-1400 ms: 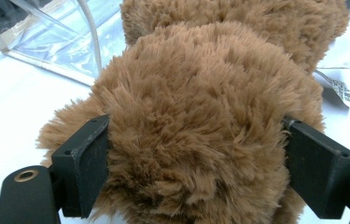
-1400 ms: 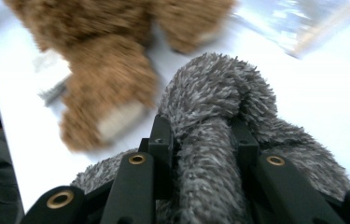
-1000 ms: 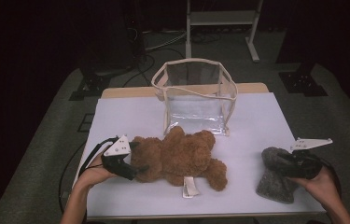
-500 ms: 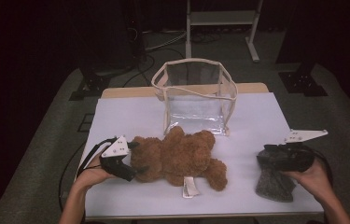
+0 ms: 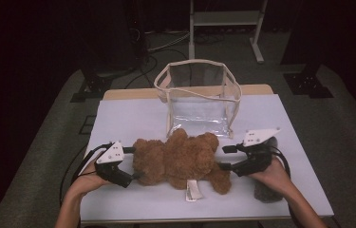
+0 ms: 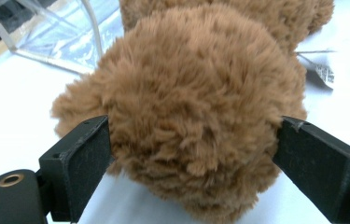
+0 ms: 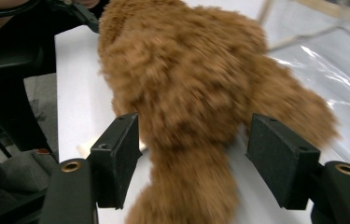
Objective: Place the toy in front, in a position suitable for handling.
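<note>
Brown teddy bear (image 5: 180,159) laid on desk (image 5: 128,118). Head clasped by left claw (image 5: 129,166); right claw (image 5: 225,158), just opening, unclenched around leg.

A fluffy brown plush teddy bear (image 6: 196,107) fills the hand-held gripper (image 6: 193,163), both black pads against its fur; white worktop (image 6: 14,107) lies beneath.
</note>
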Motion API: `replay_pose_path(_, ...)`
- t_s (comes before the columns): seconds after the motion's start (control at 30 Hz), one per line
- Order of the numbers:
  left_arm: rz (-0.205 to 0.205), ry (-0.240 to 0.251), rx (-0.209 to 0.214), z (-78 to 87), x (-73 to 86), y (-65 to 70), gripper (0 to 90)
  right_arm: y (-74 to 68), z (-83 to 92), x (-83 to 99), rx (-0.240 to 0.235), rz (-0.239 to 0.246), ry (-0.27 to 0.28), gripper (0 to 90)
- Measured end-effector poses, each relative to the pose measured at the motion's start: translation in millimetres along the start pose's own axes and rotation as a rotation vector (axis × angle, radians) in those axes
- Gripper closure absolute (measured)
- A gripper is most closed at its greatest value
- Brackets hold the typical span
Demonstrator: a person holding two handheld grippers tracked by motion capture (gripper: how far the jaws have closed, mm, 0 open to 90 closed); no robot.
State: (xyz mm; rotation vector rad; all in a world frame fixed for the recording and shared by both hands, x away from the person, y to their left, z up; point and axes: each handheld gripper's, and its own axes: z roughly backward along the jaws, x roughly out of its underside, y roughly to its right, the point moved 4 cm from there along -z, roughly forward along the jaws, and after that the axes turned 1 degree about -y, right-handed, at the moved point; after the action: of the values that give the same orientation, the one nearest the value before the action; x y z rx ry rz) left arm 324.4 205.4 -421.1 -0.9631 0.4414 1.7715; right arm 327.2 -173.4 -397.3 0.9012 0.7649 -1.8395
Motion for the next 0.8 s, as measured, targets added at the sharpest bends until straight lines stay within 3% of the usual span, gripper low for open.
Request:
replay_pose_path(0.17, 0.013, -0.026, 0.008, -7.5, 8.6, -0.2, 10.1, -6.6, -23.8, -9.2, -0.042, 0.041, -0.008, 30.3)
replay_pose_path(0.3, 0.025, -0.024, 0.017, -15.8, 11.1, -0.4, 9.6, -8.7, -36.7, -13.7, -0.035, 0.066, -0.010, 28.8)
replay_pose_path(0.4, 0.041, -0.009, 0.020, -18.7, 9.8, -1.7, 11.0, -5.8, -42.1, -14.7, -0.025, 0.058, -0.003, 29.5)
replay_pose_path(0.5, 0.032, 0.002, 0.023, -18.9, 6.6, -0.2, 23.4, -1.4, -47.1, -12.1, 0.025, 0.062, -0.007, 37.1)
replay_pose_path(0.63, 0.012, 0.016, 0.016, -19.1, 2.4, 4.3, 33.1, 0.8, -48.4, -10.2, 0.039, 0.037, 0.001, 56.3)
replay_pose_path(0.7, 0.002, 0.026, 0.015, -18.0, 0.6, 6.8, 37.3, -0.4, -46.3, -10.7, 0.034, 0.032, 0.009, 63.8)
replay_pose_path(0.8, -0.002, 0.029, 0.023, -16.5, -3.6, 10.3, 40.0, -2.6, -39.6, -13.7, 0.013, 0.024, 0.019, 68.0)
